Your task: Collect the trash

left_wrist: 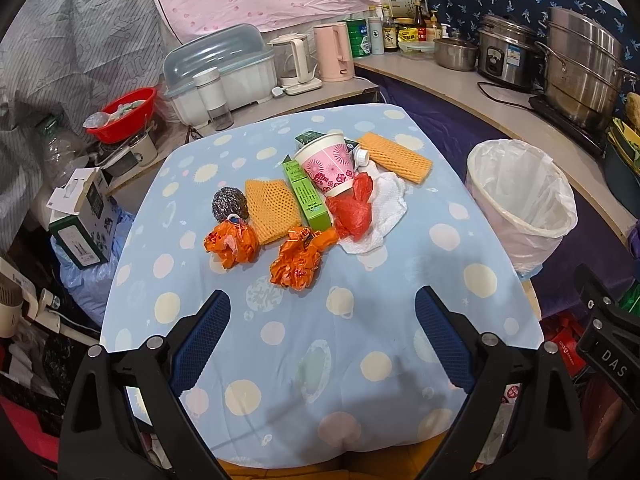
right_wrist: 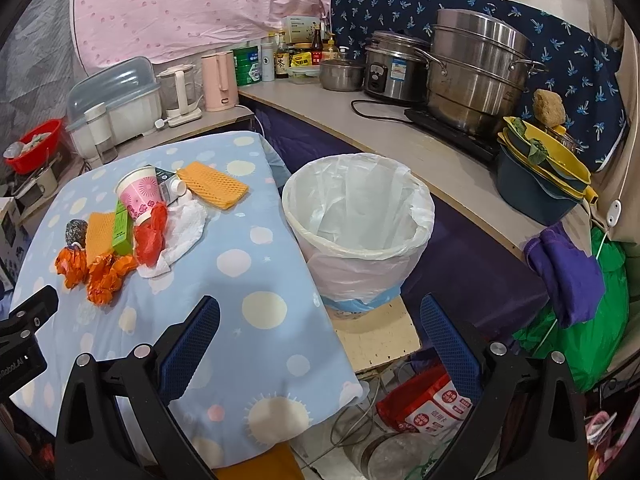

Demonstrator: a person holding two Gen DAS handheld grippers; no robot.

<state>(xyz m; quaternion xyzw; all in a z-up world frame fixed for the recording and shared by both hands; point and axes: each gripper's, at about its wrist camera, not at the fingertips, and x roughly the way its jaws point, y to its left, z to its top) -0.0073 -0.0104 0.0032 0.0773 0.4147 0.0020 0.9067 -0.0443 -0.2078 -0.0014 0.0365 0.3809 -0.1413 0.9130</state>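
Both grippers, left (left_wrist: 322,308) and right (right_wrist: 320,316), hover wide open and empty above the table (left_wrist: 280,360).

Kitchen clutter behind the surface

A pink kettle (left_wrist: 334,52) is seen at 12 o'clock; a steel steamer pot (right_wrist: 476,76) and rice cooker (right_wrist: 394,68) at 2 o'clock.

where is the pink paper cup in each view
Left wrist view: the pink paper cup lies tipped over at the upper middle, at the far end of the trash pile on the blue table.
Right wrist view: the pink paper cup sits at the left, in the far part of the same pile.
Shared landmark: the white-lined bin stands to the right of the cup in both views.
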